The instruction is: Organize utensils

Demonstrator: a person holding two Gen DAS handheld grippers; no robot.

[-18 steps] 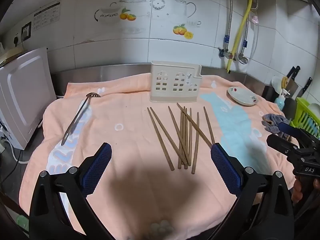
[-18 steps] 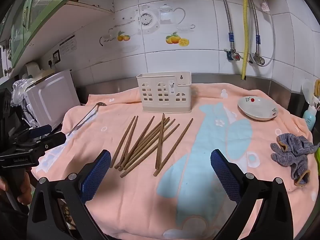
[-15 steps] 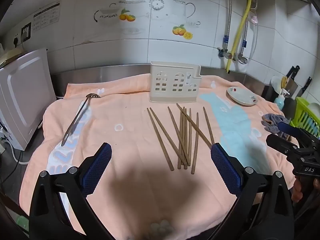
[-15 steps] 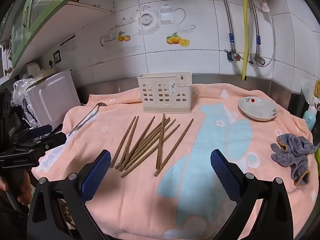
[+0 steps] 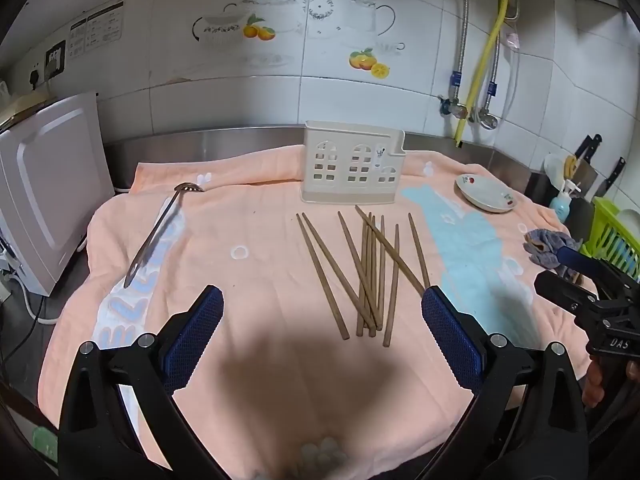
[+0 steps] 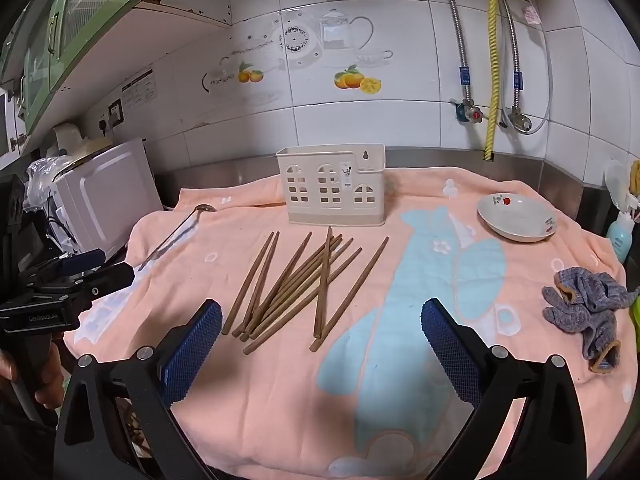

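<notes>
Nothing has shifted in the last half second: the left gripper (image 5: 322,322) and right gripper (image 6: 320,326) hover with jaws wide apart and empty, while the brown wooden chopsticks (image 6: 296,284) lie scattered on the peach towel-covered bench (image 6: 280,392) before the empty cream plastic utensil holder (image 6: 334,186), so organizing appears unstarted.
</notes>
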